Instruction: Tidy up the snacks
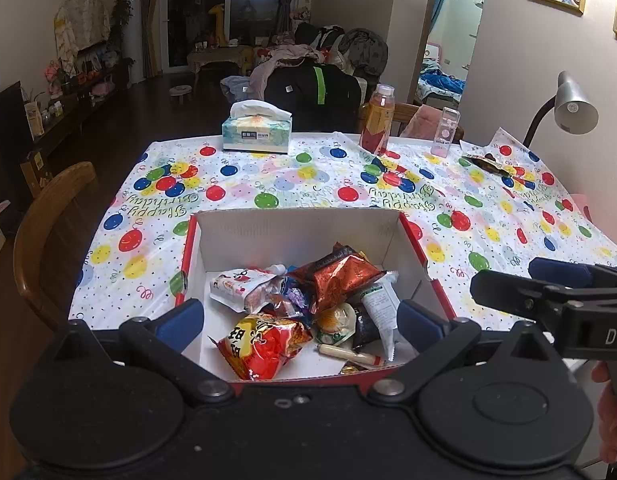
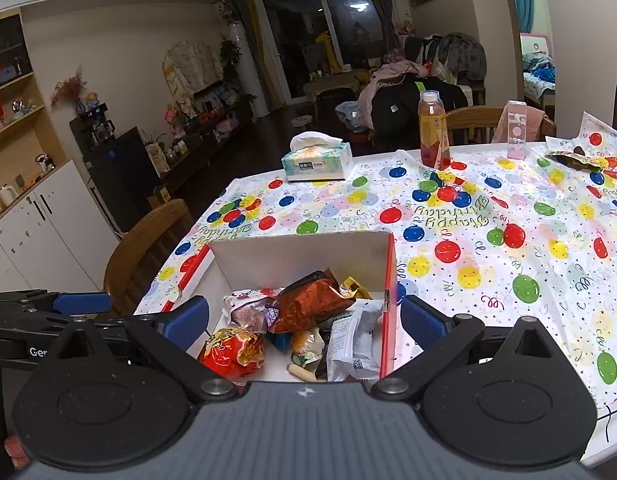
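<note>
Snack packets, shiny and crinkly, lie in a heap inside a white cardboard box with red edges, which sits on the balloon tablecloth. Both tools hang just over the near side of the box. The left gripper is wide open and holds nothing. The right gripper is wide open too, with nothing between its blue pads.
</note>
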`<move>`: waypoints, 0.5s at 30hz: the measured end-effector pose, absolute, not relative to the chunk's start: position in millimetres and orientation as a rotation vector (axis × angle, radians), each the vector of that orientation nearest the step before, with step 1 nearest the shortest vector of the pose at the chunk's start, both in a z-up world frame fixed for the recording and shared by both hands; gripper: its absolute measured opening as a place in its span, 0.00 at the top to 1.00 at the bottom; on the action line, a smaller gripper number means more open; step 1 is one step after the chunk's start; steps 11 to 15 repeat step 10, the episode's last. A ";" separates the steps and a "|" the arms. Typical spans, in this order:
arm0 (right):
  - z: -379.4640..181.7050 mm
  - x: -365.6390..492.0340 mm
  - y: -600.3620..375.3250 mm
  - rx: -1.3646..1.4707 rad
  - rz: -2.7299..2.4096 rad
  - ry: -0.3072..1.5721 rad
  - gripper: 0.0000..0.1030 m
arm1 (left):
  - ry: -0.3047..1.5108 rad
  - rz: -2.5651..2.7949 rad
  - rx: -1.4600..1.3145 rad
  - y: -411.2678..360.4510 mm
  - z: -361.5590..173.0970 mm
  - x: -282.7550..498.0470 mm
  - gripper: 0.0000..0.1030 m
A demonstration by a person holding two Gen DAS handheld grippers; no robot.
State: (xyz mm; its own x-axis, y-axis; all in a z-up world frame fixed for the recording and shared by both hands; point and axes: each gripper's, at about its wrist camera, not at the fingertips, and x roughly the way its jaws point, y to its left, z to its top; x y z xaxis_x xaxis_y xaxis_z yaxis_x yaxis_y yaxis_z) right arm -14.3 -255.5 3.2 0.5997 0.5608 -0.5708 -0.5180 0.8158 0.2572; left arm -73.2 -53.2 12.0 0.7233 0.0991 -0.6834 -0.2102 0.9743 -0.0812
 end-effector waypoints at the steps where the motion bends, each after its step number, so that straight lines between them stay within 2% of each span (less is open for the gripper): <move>1: 2.9 -14.1 -255.6 0.066 0.626 0.685 0.00 | 0.747 0.169 -0.160 -52.9 11.3 -72.4 0.00; 15: 2.5 -11.1 -253.3 0.058 0.622 0.686 0.00 | 0.765 0.167 -0.164 -52.0 7.7 -68.1 0.00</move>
